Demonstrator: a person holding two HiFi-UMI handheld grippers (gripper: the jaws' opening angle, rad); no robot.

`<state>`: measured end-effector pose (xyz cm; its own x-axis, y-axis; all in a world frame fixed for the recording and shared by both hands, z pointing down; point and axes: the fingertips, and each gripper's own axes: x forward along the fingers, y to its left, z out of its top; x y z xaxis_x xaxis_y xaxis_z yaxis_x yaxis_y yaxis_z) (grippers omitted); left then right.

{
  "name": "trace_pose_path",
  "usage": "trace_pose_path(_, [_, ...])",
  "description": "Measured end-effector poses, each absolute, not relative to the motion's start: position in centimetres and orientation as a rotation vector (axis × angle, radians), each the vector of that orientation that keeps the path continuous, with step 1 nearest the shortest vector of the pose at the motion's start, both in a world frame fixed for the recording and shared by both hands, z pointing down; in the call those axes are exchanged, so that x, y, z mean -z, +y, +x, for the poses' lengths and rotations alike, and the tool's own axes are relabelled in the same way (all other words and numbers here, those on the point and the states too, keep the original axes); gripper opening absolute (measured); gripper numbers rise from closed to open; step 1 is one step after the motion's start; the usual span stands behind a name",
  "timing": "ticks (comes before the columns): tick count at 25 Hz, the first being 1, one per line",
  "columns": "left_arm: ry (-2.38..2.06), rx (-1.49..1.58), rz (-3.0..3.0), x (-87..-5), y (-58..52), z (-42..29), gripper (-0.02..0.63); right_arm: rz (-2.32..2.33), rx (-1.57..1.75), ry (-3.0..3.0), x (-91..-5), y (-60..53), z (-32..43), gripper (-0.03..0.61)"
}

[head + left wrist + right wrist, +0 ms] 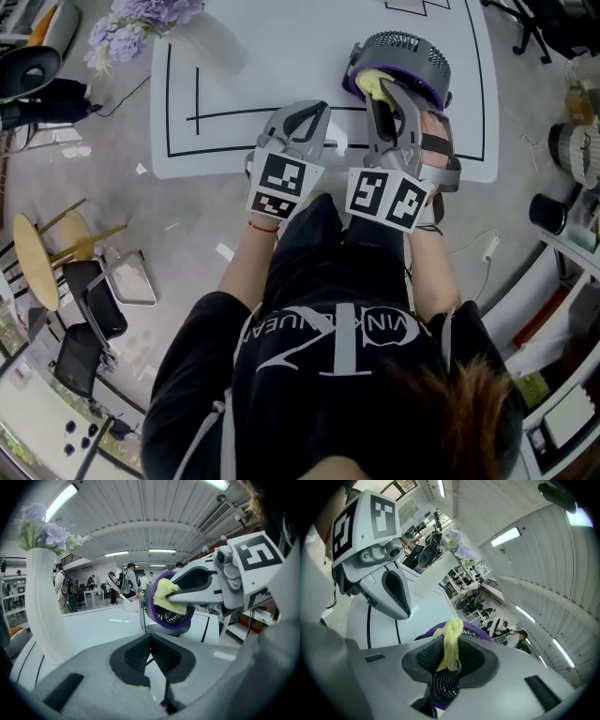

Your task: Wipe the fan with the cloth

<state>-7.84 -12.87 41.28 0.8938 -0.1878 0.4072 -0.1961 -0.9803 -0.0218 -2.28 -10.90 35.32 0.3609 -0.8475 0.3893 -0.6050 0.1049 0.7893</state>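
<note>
A small fan (401, 58) with a purple ring and grey grille stands at the table's far right. My right gripper (382, 97) is shut on a yellow cloth (374, 85), and the cloth rests against the fan's purple rim. In the right gripper view the cloth (451, 641) sticks up between the pads, with the fan's grille (444, 686) just below. The left gripper view shows the cloth (166, 597) pressed on the fan's face (172, 617). My left gripper (307, 114) hovers beside the right one, left of the fan, shut and empty.
The white table (234, 155) has black lines. A white vase (44, 611) with purple flowers (141, 21) stands at its far left. A wooden stool (39, 255) and folded chairs lie on the floor to the left. Shelves with dark containers (548, 211) line the right side.
</note>
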Motion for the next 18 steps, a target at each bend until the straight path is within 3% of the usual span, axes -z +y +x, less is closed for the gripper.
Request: trace_pose_path(18, [-0.289,-0.59,3.084,-38.4,-10.2,-7.6,0.011,1.641,0.291,-1.168,-33.9,-5.7,1.2,0.084])
